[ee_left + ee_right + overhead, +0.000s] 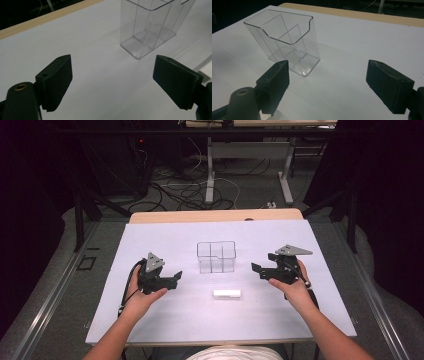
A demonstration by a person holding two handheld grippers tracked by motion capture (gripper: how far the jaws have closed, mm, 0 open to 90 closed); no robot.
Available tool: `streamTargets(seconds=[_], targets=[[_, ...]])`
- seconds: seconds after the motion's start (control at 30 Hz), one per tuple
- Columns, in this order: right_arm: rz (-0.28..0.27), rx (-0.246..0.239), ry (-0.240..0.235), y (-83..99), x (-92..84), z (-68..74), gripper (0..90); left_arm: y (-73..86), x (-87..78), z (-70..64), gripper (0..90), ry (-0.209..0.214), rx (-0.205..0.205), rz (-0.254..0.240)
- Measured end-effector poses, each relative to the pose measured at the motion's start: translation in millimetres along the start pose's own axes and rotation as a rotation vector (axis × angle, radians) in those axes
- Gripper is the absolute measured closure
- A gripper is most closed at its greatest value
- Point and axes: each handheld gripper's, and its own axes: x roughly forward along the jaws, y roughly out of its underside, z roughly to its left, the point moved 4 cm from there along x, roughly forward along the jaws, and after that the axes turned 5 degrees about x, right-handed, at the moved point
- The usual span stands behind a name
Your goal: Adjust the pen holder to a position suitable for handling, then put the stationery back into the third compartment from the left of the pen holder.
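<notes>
A clear plastic container (216, 256) with inner dividers stands upright near the middle of the white-covered table (165, 235). A small white bar (227, 293) lies flat in front of it, nearer the person. My left gripper (175, 279) is held to the left of the container, jaws pointing toward the middle, open and empty. In the left gripper view the container (152, 27) stands ahead of the left gripper (112, 82), and the white bar (206, 72) peeks in at the right edge. My right gripper (257, 269) is right of the container, also open and empty. The right gripper view has the container (284, 42) ahead-left of the right gripper (327, 87).
A wooden strip (215, 216) runs along the table's far edge. Beyond it, cables (185, 190) lie on the floor around the legs of another table (210, 175). Dark curtains close in both sides.
</notes>
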Motion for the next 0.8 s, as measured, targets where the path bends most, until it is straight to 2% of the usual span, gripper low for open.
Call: streamTargets(seconds=[0.17, 0.43, 0.47, 0.63, 0.67, 0.8], targets=[[0.008, -0.014, 0.016, 3.1, 0.8, -1.8, 15.8, -8.4, 4.8, -6.2, 16.1, 0.022, 0.018, 0.006], [0.025, -0.001, 0.036, 8.1, 2.3, -7.3, 15.4, -19.8, 11.3, -16.0, 16.7, 0.052, 0.043, 0.014], [0.026, -0.002, 0.033, 8.5, 2.6, -7.8, 15.3, -20.9, 12.0, -16.9, 16.8, 0.056, 0.062, 0.020], [0.032, -0.012, 0.042, 10.5, 3.5, -8.9, 15.2, -26.0, 16.9, -25.7, 17.6, 0.059, 0.102, 0.051], [0.035, -0.012, 0.042, 10.9, 3.7, -8.4, 15.2, -27.2, 17.3, -27.5, 18.5, 0.068, 0.122, 0.057], [0.042, -0.027, 0.047, 11.5, 4.8, -7.3, 15.3, -33.6, 18.5, -36.9, 23.7, 0.104, 0.184, 0.042]])
